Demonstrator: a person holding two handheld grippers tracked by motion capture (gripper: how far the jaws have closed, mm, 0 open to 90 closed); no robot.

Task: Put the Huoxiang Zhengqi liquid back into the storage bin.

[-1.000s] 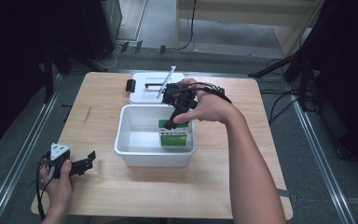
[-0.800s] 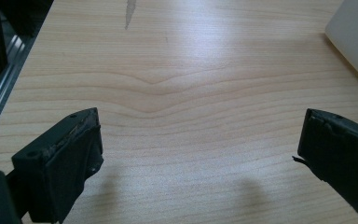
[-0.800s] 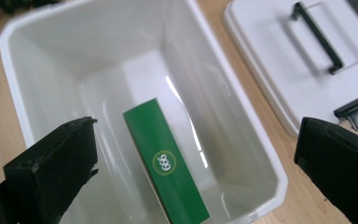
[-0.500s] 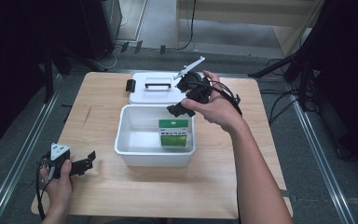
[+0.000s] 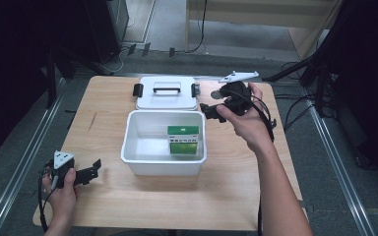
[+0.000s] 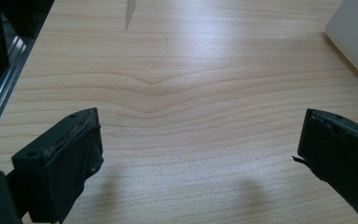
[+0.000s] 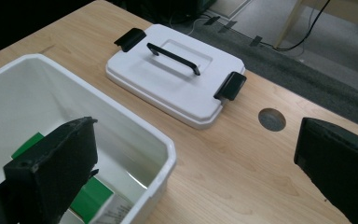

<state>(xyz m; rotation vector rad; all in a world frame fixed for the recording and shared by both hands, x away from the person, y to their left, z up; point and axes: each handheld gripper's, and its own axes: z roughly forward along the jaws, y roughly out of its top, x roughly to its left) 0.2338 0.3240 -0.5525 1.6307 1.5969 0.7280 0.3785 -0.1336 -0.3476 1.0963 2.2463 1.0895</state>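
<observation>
1. My right gripper [image 5: 207,112] is off to the right of the white tub [image 5: 163,170], above the bare table [image 5: 128,201], and its jaws have just been spreading; they now stand wide with nothing between them.

2. The green carton [image 5: 183,140] lies flat on the tub floor against the right wall. In the right gripper view I catch a green corner of it [image 7: 91,198] just inside the tub rim [image 7: 168,161]. I read the packing step as done.

3. Now the lid. It [image 5: 167,93] sits flat on the table just behind the tub, black handle [image 5: 167,89] up, a black latch at each end. In the right gripper view the lid [image 7: 177,88] is straight ahead of my jaws, handle [image 7: 173,58] running across it.

4. My left gripper [image 5: 89,172] rests low at the near left corner, well apart from the tub, jaws spread over plain wood, holding nothing.

5. Next call, as I judge it: carry the right gripper over the lid, line the jaws across the thin handle bar, come down and pinch it squarely.

6. Then lift, bring it over the tub and set it level on the rim. The handle is slim, so a skewed grip could let the lid swing.
</observation>
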